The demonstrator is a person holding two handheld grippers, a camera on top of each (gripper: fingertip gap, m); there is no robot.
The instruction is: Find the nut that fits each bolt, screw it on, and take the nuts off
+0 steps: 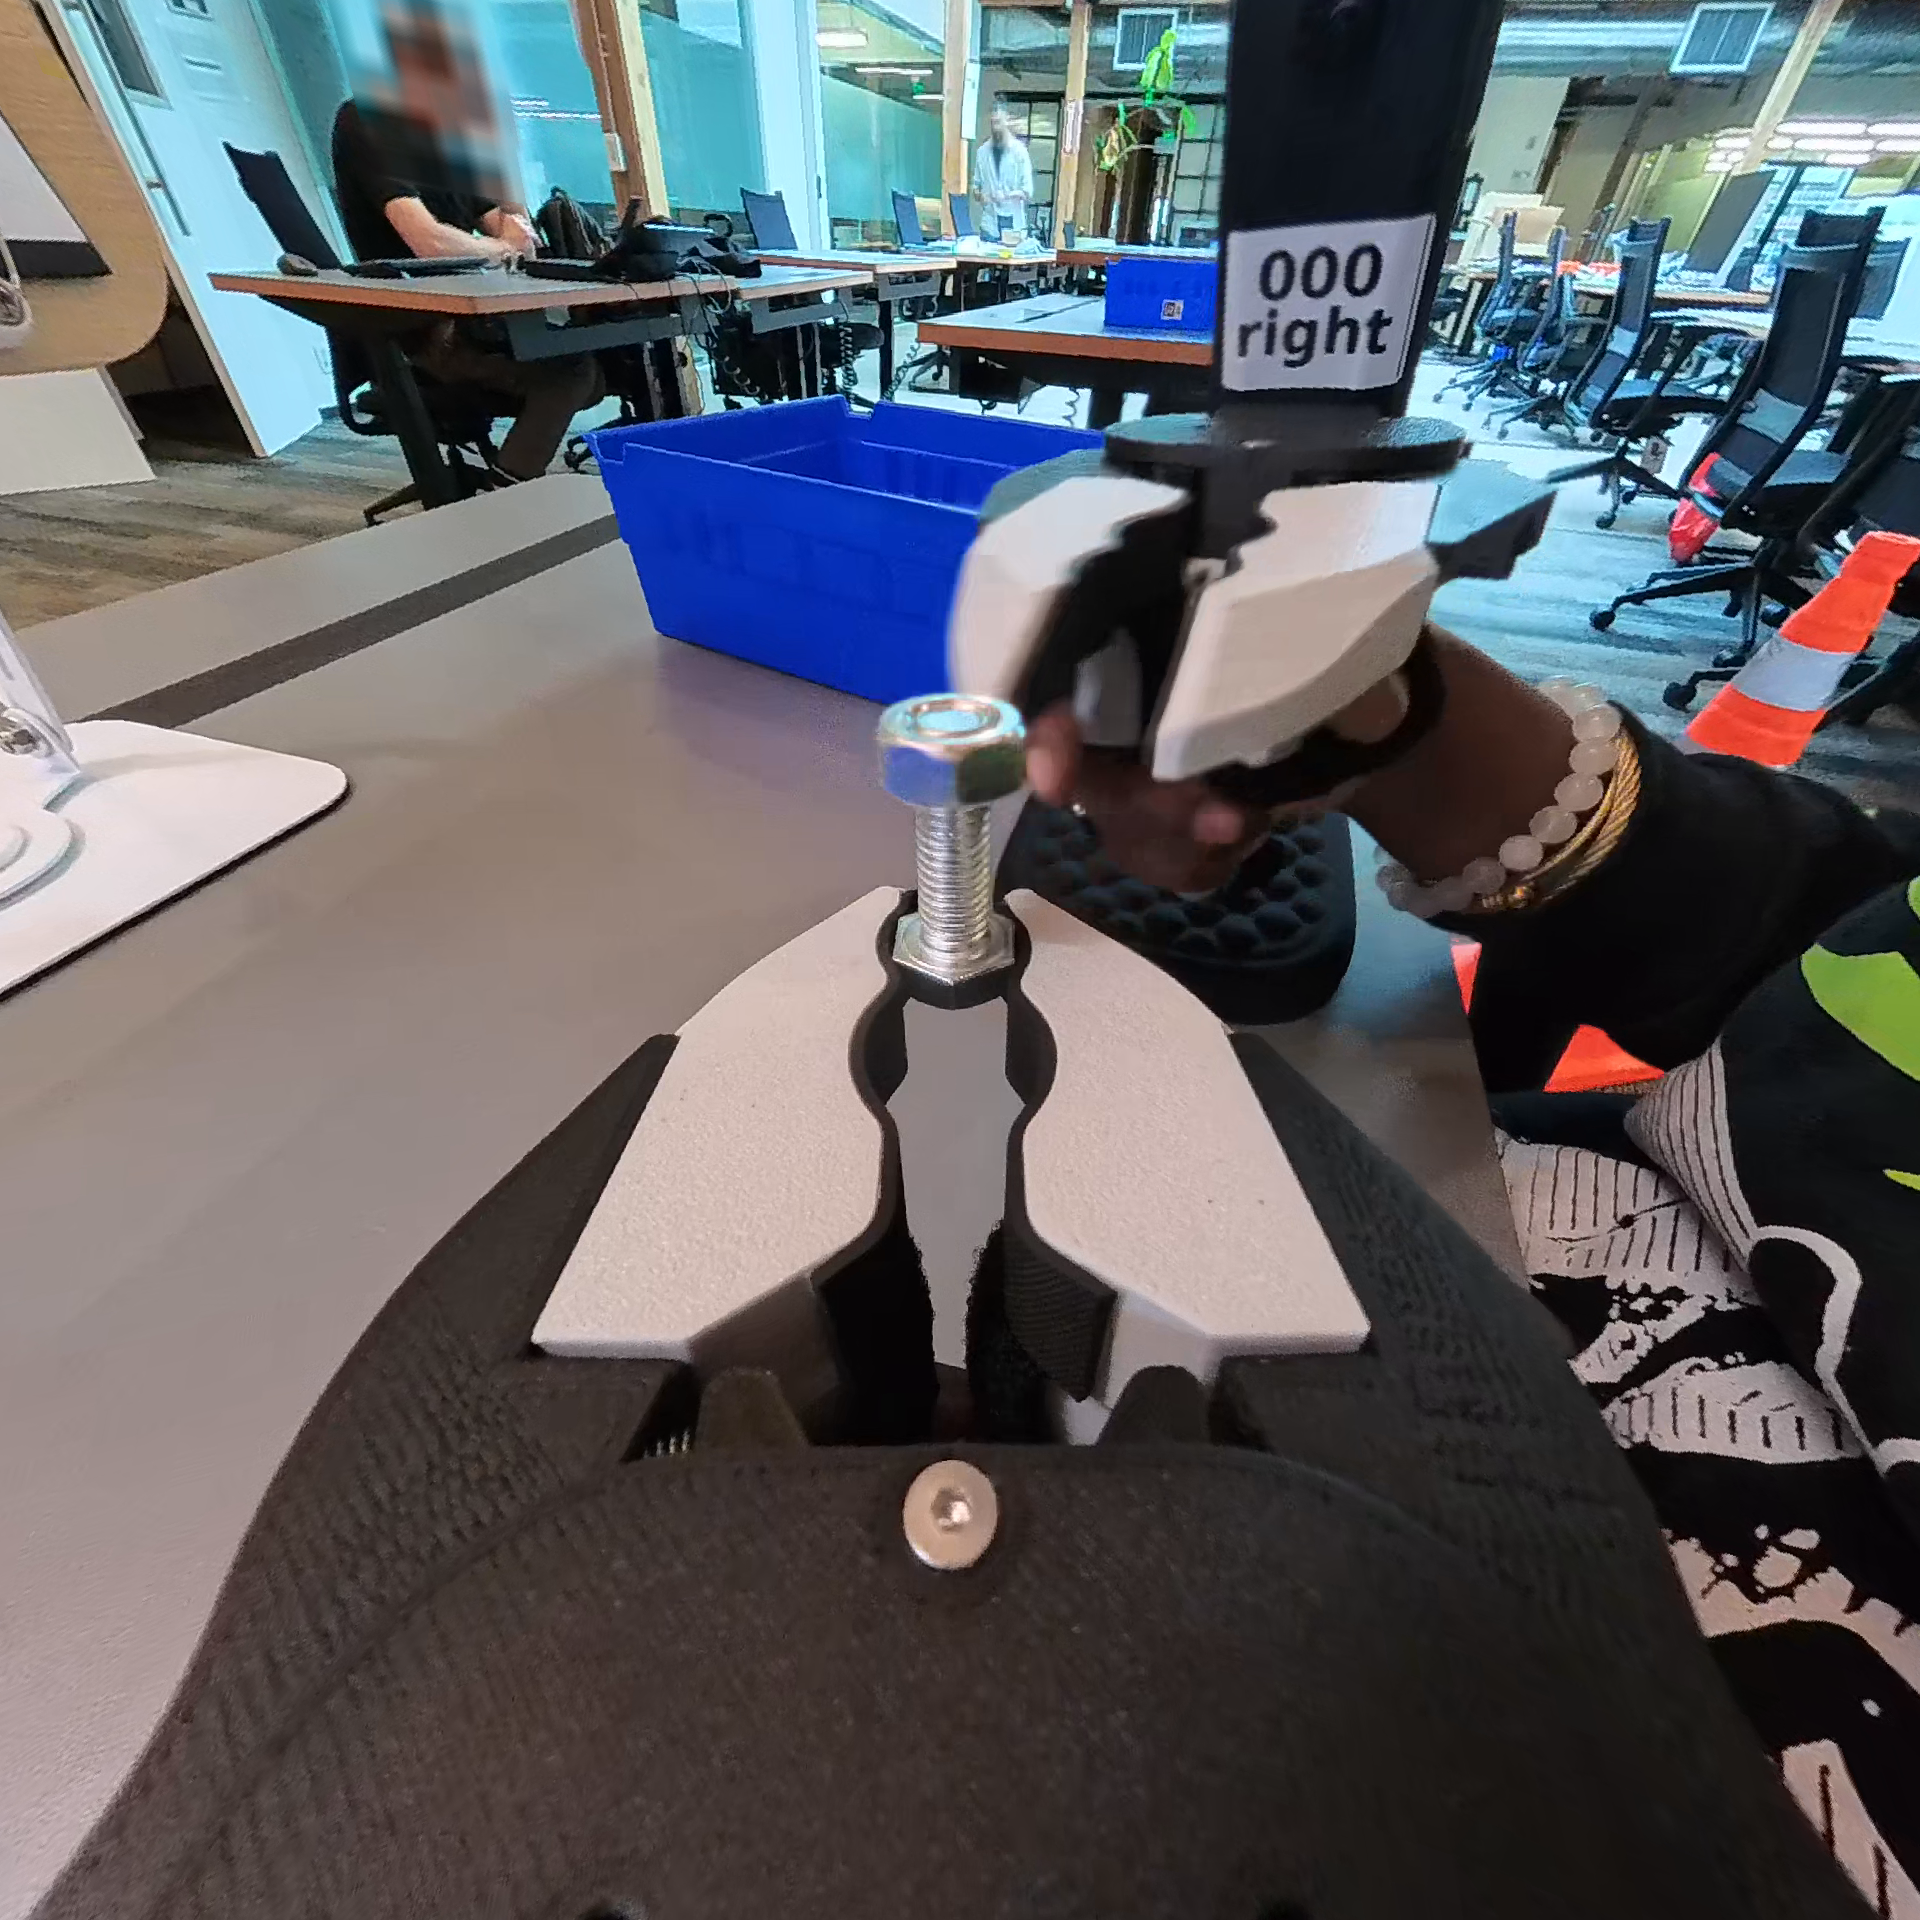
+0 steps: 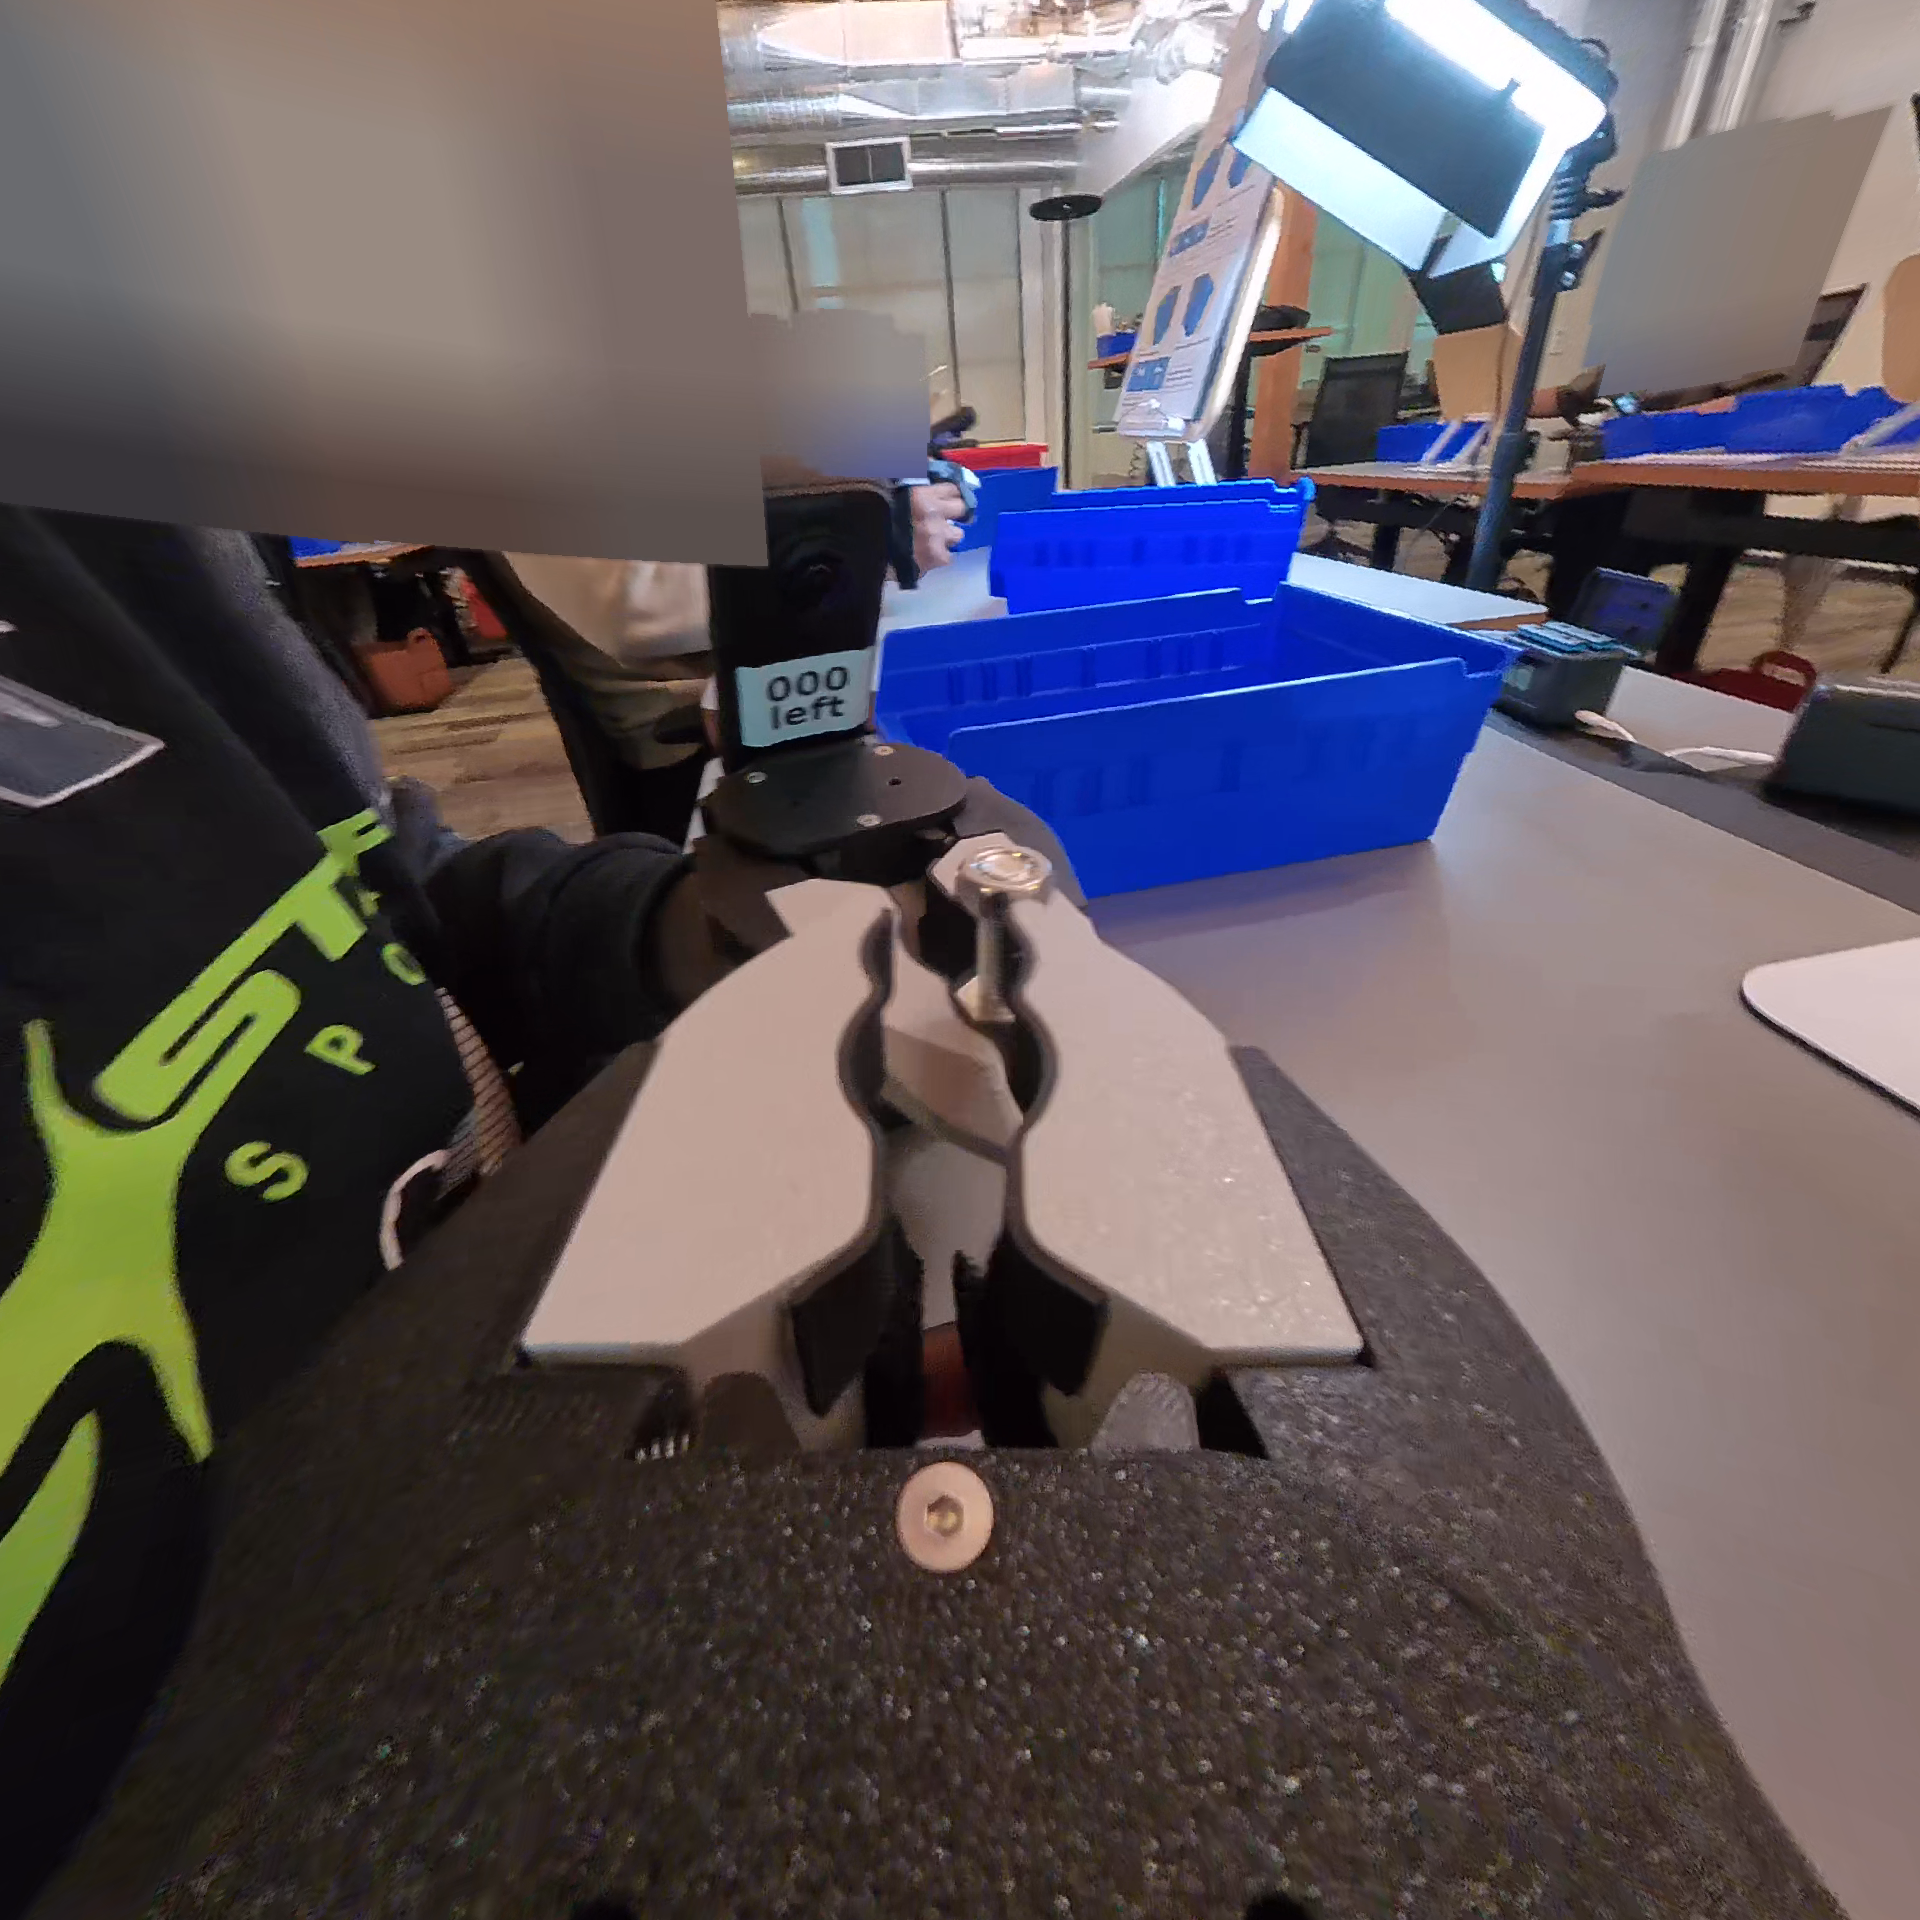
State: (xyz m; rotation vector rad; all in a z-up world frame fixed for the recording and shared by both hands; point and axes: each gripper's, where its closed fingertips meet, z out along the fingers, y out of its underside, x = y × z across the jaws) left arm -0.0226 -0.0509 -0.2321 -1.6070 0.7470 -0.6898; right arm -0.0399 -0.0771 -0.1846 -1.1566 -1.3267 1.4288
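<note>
The left tool [image 1: 951,961] is clamped on the hex head of the silver threaded steel bolt [image 1: 954,878], shank upright over the grey bench [image 1: 468,831]. The silver hex nut [image 1: 951,748] sits at the shank's top. The right tool [image 1: 1117,717], empty with fingertips nearly together, lies just right of the nut, nearest it.
</note>
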